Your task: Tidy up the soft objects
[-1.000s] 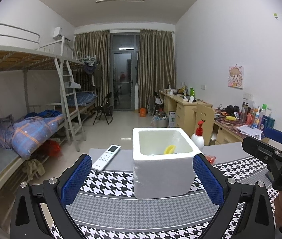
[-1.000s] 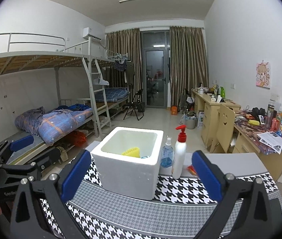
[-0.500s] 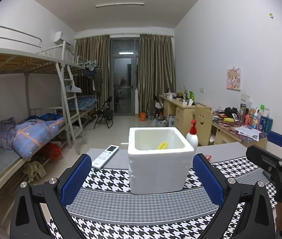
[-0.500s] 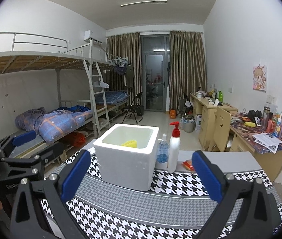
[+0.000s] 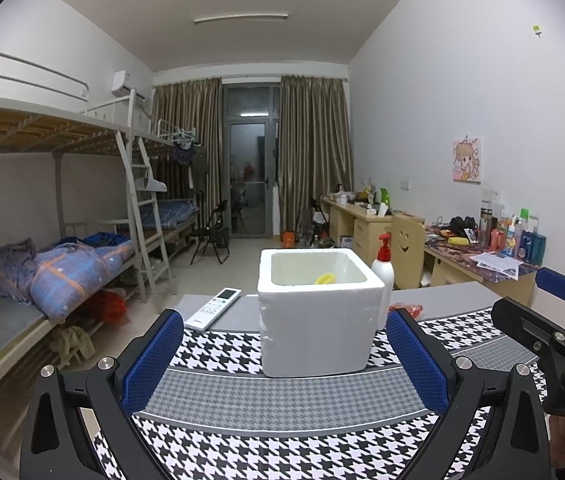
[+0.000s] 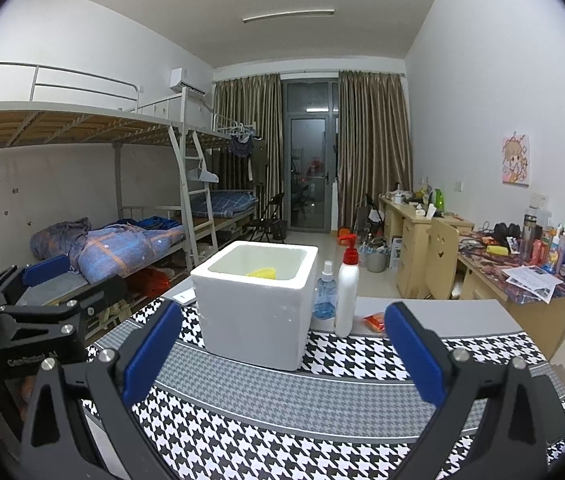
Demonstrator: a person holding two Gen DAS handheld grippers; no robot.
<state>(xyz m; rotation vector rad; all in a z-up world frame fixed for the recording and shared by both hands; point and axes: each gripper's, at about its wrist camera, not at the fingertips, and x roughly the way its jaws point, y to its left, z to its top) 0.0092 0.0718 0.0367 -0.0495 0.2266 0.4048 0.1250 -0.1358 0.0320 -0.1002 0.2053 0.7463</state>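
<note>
Yellow soft object (image 5: 324, 279) lies inside the white foam box (image 5: 319, 312), which stands on the houndstooth cloth (image 5: 282, 396) of the bench straight ahead of both grippers. Left hand-held gripper (image 5: 285, 360) hangs with its blue pads wide apart and nothing between them; right hand-held gripper (image 6: 282, 356) is spread just as wide and equally empty. Beyond the left one's left finger lies a white remote control (image 5: 213, 308). Ahead of the right one, just right of the box, stand a white pump bottle (image 6: 347, 292) and a blue spray bottle (image 6: 325, 296), with a small red packet (image 6: 374, 321) near its right finger.
</note>
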